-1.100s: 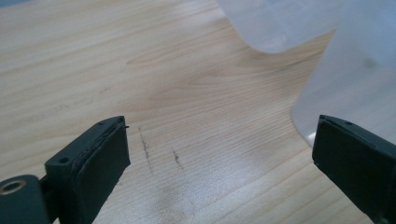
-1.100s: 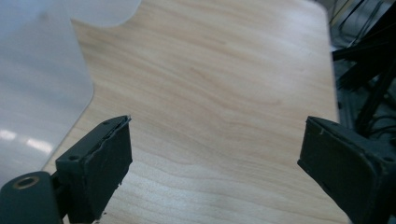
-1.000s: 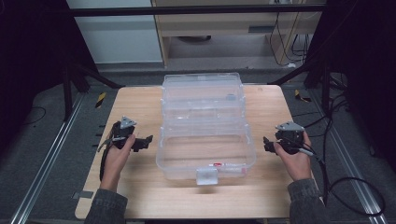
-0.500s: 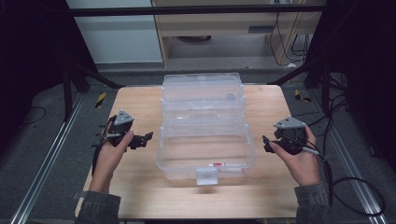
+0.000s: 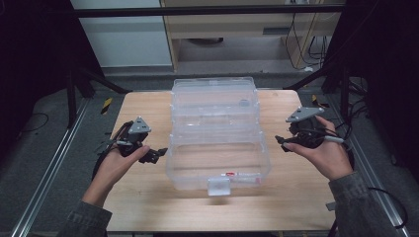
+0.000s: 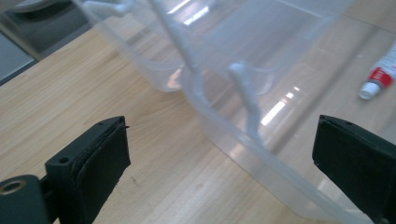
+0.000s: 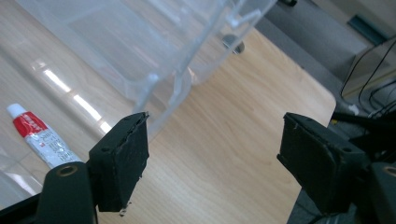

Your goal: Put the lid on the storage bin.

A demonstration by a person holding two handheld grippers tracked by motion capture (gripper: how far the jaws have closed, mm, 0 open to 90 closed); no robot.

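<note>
- Clear plastic box [image 5: 220,143]: sits mid-counter [image 5: 148,106], lid swung open behind it. I judge the central spot lets me reach it from both sides.
- Left gripper [image 5: 157,154]: jaws spread wide, holding nothing, just beside the box's left wall.
- Right gripper [image 5: 282,143]: jaws wide apart, empty, just off the box's right wall. I read the pair as flanking the box for a two-sided grasp.
- Tube [image 7: 39,134], white with red label: lies flat inside the box near its front wall.
- View notes: the gripper views resolve the tube's cap and the box rim [image 6: 243,135]; the high view gives the overall layout and the front latch [image 5: 218,186].
</note>
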